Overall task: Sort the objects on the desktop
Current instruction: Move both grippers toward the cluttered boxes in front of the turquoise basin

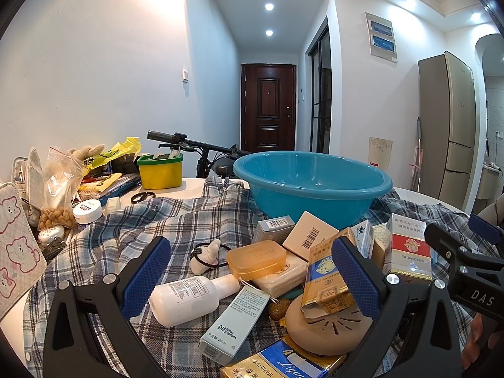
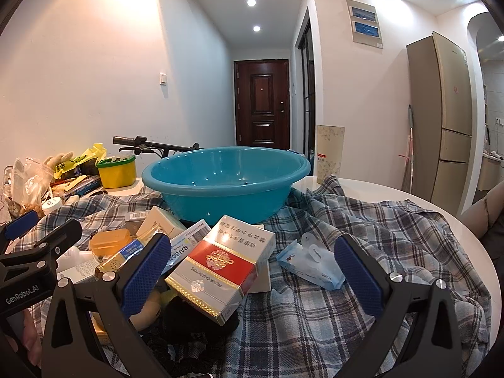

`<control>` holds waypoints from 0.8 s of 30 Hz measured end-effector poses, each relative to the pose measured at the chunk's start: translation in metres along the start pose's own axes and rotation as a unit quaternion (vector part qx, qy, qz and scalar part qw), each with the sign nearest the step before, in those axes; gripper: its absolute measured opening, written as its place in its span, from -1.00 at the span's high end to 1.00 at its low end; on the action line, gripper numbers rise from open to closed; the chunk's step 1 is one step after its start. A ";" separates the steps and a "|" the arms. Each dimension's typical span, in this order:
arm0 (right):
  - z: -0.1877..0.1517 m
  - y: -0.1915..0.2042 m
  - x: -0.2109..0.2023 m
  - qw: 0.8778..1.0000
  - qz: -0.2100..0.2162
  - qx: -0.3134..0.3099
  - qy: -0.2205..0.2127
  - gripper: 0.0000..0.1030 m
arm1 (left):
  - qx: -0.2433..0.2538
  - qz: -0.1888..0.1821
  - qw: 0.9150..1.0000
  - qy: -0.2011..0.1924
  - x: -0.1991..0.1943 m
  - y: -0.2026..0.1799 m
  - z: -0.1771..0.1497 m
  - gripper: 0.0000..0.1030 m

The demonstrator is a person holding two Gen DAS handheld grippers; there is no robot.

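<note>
A pile of small items lies on a plaid cloth [image 1: 176, 220] in front of a blue basin [image 1: 310, 182]. My left gripper [image 1: 249, 267] is open above a white bottle [image 1: 189, 296], an orange soap case [image 1: 256, 256], a grey-blue tube box [image 1: 236, 321] and a blue-gold cigarette pack [image 1: 327, 280]. My right gripper [image 2: 252, 267] is open around a red-and-white cigarette pack [image 2: 220, 267], with its pads apart from it. A blue tissue packet [image 2: 312, 261] lies right of that pack. The basin [image 2: 225, 181] is empty.
A yellow-green box [image 1: 160, 171], scissors [image 1: 143, 197], a white jar [image 1: 87, 211], a plastic bag of snacks [image 1: 58, 186] and books crowd the table's left. A bicycle handlebar [image 1: 176, 138] stands behind. Bare plaid cloth [image 2: 393, 236] lies at the right.
</note>
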State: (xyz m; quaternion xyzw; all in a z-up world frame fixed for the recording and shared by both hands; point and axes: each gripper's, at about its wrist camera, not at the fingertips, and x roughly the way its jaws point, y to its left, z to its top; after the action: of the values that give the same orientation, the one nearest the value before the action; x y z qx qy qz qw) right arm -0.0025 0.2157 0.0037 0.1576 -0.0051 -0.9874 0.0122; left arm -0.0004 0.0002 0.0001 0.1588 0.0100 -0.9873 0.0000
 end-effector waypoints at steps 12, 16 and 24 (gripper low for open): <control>0.001 -0.006 0.003 1.000 -0.008 0.015 0.011 -1.00 | -0.007 0.035 0.999 0.016 0.008 0.003 -0.005 -1.00; 0.001 -0.015 0.013 0.998 0.019 0.039 0.049 -1.00 | -0.013 0.023 0.999 0.034 0.013 0.005 -0.005 -1.00; 0.032 -0.019 0.002 0.999 0.023 0.029 0.035 -1.00 | -0.014 0.018 1.000 0.002 0.002 0.001 0.028 -1.00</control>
State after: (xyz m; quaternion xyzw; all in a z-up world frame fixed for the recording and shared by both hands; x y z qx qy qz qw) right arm -0.0151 0.2348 0.0328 0.1918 -0.0371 -0.9802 0.0309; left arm -0.0105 -0.0014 0.0257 0.1604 0.0208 -0.9866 0.0201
